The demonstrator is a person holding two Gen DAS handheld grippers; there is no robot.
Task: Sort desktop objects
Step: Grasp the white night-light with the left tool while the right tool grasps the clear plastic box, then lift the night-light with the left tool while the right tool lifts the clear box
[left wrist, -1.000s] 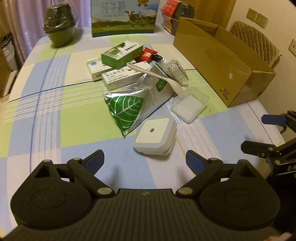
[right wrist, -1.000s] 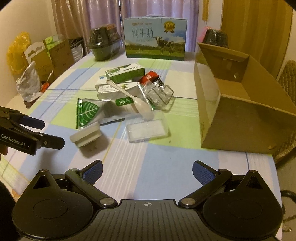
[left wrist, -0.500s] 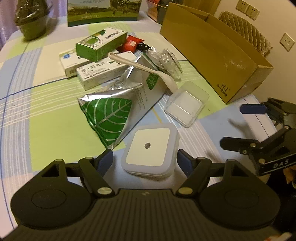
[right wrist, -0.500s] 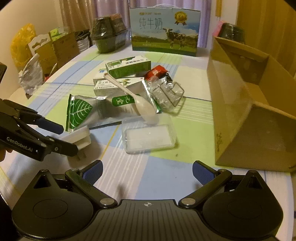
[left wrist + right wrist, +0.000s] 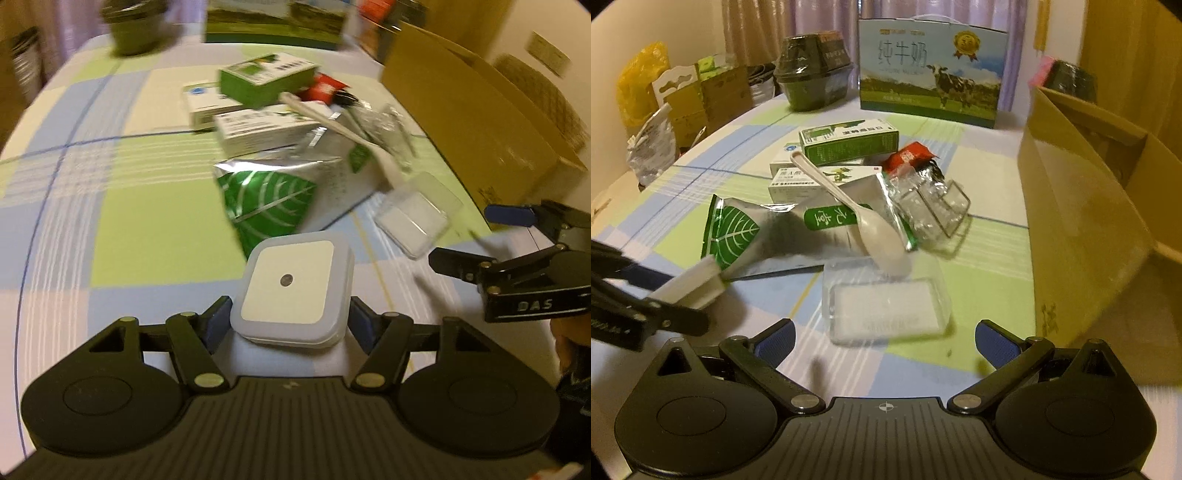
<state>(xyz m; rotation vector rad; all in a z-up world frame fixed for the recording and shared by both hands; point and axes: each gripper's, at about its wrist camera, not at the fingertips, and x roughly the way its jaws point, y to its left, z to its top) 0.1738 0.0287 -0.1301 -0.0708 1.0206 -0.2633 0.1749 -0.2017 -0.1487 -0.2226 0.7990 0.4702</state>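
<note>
The left gripper (image 5: 290,321) has its two blue pads pressed against opposite sides of the white square night light (image 5: 293,291), so its jaws are closed on it, and the light sits near the near edge of the table (image 5: 110,221), just in front of the corner of the silver leaf-print pouch (image 5: 280,199). In the right wrist view the light (image 5: 694,282) looks tilted and possibly just clear of the cloth, though blur makes that hard to settle. The right gripper (image 5: 884,338) has its jaws wide apart and holds nothing; it hovers just short of the clear plastic case (image 5: 886,302), which lies toward the near right part of the table with the bowl of the white spoon (image 5: 875,232) resting on its far rim.

To do this step well, the grip on the light should stay square on the flat sides, since the body is smooth and rounded at the corners and could twist out. I judge the lift should go straight up before swinging toward the cardboard box (image 5: 1082,221) at the right edge, keeping clear of the pouch corner and of the right gripper's path
</note>
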